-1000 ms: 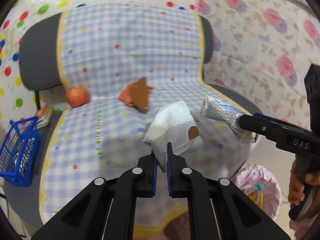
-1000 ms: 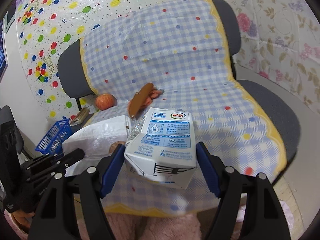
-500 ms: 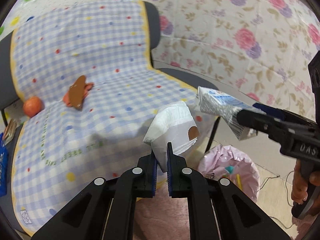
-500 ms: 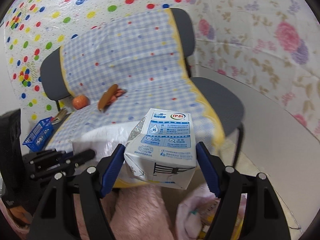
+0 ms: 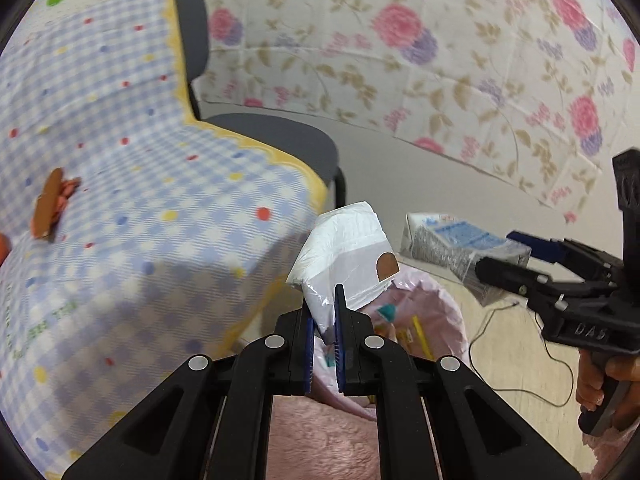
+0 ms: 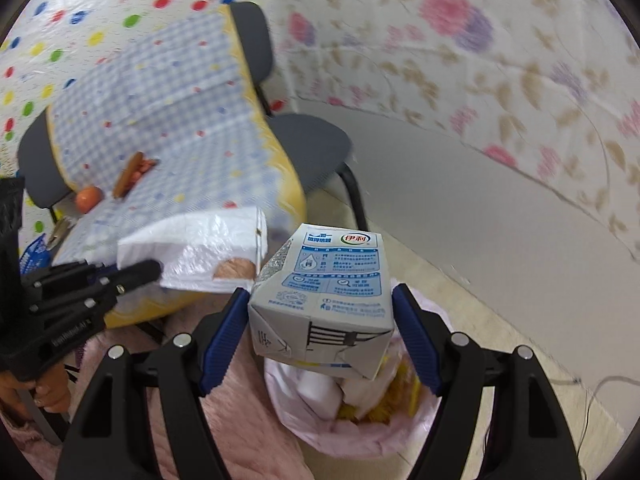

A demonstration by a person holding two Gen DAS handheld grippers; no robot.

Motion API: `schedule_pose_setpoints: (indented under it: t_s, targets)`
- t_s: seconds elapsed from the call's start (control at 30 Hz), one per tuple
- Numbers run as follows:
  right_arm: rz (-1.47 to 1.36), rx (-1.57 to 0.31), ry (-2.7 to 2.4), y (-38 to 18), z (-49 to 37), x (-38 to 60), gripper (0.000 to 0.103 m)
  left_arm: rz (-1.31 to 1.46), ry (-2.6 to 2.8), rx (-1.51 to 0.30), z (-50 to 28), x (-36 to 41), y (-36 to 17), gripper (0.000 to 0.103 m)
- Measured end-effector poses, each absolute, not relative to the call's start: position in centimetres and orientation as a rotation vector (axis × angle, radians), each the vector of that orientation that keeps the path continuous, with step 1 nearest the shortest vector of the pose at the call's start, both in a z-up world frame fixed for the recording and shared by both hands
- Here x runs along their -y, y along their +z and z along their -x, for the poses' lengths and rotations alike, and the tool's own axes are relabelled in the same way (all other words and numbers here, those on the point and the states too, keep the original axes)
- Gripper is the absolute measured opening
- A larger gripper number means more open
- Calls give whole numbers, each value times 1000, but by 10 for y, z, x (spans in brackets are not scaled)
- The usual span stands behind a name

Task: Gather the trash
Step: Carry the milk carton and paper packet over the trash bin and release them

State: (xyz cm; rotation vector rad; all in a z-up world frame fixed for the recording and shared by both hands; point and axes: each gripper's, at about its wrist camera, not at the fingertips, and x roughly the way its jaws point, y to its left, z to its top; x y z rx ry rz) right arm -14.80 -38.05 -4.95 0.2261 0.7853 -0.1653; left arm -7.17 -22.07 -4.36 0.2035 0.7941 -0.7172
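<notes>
My left gripper [image 5: 322, 322] is shut on a white plastic wrapper [image 5: 344, 256] and holds it above a pink-lined trash bin [image 5: 436, 320]. My right gripper [image 6: 320, 320] is shut on a blue and white milk carton [image 6: 324, 300] and holds it over the same bin [image 6: 352, 420], which has trash inside. The right gripper and carton [image 5: 460, 248] show at the right of the left wrist view. The left gripper and wrapper [image 6: 204, 248] show at the left of the right wrist view.
A chair with a blue checked cover [image 5: 140, 200] stands to the left. On it lie a brown and orange item [image 5: 52, 204] and an orange fruit [image 6: 88, 198]. A blue basket [image 6: 34, 256] sits beyond. A cable [image 5: 516, 344] lies on the floor. Floral wall covering is behind.
Both grippers have swung right, away from the chair seat, carrying the wrapper and the carton. They now hang over the pink trash bin.
</notes>
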Motion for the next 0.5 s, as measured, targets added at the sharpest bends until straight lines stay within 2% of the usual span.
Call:
schedule_pose_setpoints:
  t_s: [0.33,0.43,0.5]
  targets:
    - [-258,-856,-251,-87,150,411,73,-242,-727,-868,65,250,-63,9]
    - [-271,-892,-254,-100,144,417,81,-248,-728,-882,63,258,-67,9]
    - [-286,-899,-265,-105,142,422,81,-259,-728,-883,63,262,-68,9]
